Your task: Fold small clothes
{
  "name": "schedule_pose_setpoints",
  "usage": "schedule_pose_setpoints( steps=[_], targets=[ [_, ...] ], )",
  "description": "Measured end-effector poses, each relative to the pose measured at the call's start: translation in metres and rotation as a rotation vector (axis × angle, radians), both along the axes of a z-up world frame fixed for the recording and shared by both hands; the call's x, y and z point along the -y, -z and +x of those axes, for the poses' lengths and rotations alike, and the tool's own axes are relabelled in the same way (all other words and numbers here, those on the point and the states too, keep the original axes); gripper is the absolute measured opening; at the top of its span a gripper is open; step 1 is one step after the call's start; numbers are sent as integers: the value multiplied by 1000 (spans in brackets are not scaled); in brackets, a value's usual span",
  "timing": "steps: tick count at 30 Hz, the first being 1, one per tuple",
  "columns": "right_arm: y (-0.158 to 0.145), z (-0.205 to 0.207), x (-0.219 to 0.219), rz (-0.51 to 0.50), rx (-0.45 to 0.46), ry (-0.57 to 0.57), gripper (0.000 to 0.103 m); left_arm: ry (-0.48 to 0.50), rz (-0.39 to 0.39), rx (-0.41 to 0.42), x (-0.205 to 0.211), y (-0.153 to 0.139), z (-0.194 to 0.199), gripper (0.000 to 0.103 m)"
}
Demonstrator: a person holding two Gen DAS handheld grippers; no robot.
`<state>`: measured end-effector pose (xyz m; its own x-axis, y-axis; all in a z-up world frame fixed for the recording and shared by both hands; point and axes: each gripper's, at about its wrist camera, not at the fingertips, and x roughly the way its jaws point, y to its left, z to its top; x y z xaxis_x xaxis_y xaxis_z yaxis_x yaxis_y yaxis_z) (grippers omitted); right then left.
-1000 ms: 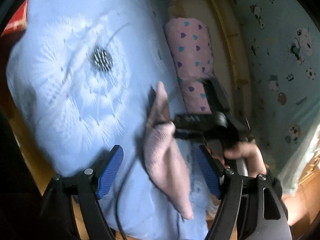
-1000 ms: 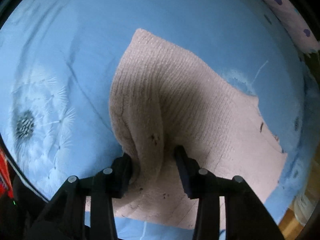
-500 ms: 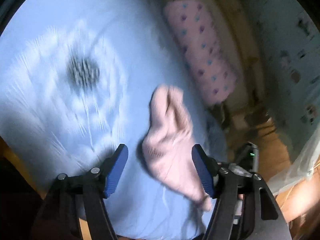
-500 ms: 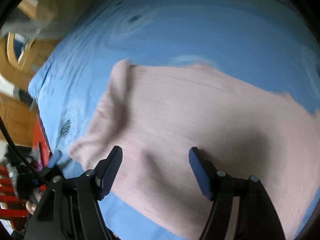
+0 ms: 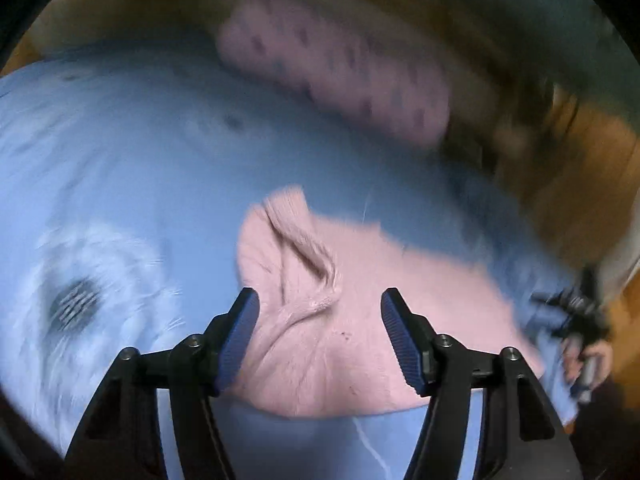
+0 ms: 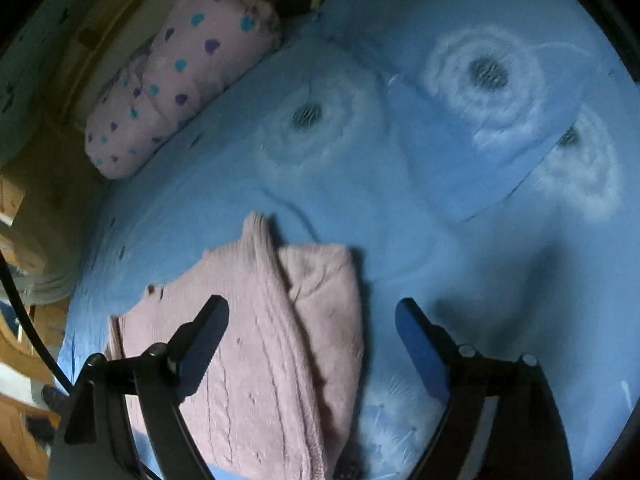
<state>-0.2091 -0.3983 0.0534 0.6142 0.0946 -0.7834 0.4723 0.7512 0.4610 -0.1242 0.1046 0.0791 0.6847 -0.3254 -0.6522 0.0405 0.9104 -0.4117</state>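
Blue bedspread [image 6: 460, 240] lies open and bare right of pink sweater [image 6: 272, 340]; free passage there. Spotted pillow [image 6: 176, 76] blocks far left edge of bed, well apart from sweater. Bare strip of bedspread runs between pillow and sweater.

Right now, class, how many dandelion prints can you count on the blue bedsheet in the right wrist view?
3. One sits mid-sheet near the dotted pillow, one farther right, one at the right edge, partly covered by a fold. Others may be hidden.
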Motion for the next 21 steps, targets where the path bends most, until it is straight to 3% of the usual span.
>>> schedule_pose_setpoints(
  steps=[3,6,7,9,10,13,15,18,19,21],
  targets=[
    [-2,20,-50,-110,17,-111,78,-23,-54,-119,-5,26,43,36],
    [5,47,-83,-237,-28,-178,76,-48,-135,-131,-19,40,58,35],
    [13,58,-89,-260,-55,-176,70,-55,-159,-133,-25,44,59,34],
    [23,67,-88,-215,-85,-187,38,-58,-211,-138,-37,49,58,28],
    [27,69,-88,-182,-99,-198,12,-56,-245,-144,-42,51,59,24],
    [23,60,-84,-145,-79,-177,9,-58,-327,-142,-56,53,60,17],
    [16,46,-67,-59,-27,-104,8,-69,-348,-121,-66,51,59,17],
    [10,30,-45,-24,4,-46,8,-89,-481,-91,-83,46,58,17],
    [9,27,-41,-38,1,-35,8,-78,-522,-85,-85,45,60,20],
    [12,25,-36,-20,-1,-25,8,-54,-492,-93,-81,40,66,30]
  ],
)
